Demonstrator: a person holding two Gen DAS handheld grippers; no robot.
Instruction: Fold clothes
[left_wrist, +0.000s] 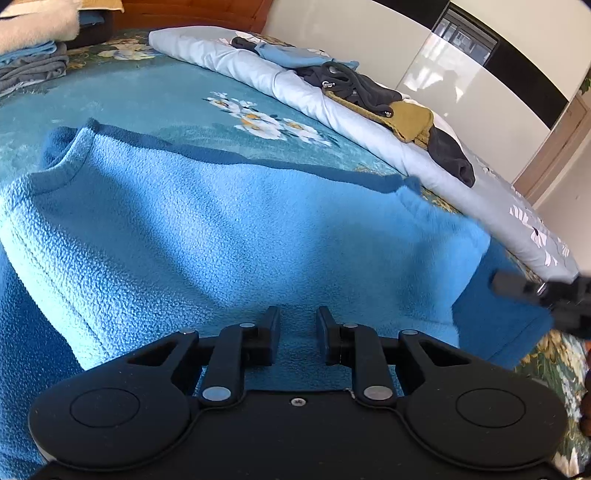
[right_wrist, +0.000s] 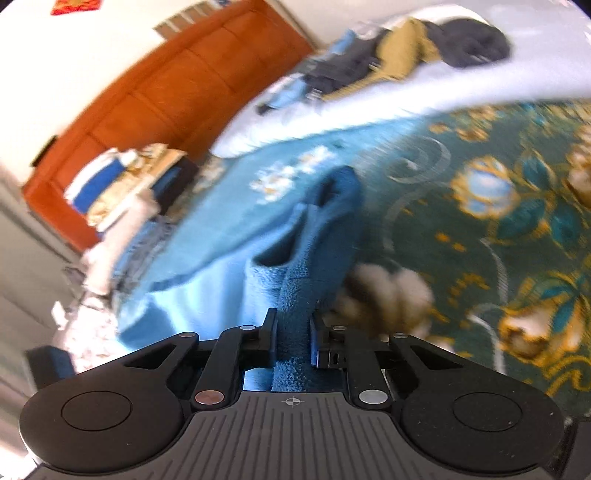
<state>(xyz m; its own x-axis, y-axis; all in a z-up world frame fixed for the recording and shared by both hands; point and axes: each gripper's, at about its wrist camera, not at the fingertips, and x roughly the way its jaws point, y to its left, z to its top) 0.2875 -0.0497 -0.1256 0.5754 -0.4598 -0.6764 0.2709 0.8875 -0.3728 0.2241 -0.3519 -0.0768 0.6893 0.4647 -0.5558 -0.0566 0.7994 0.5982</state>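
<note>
A floral bedspread covers the bed, and a blue fleece top lies spread across it — collar at the left. The right gripper is clamped on a bunched fold of fleece. The left gripper pinches the near edge — jaws narrowly apart.

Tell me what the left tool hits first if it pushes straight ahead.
The blue fleece: it already lies between and ahead of the left tool, draped over the bed. Depth is hard to judge.
</note>
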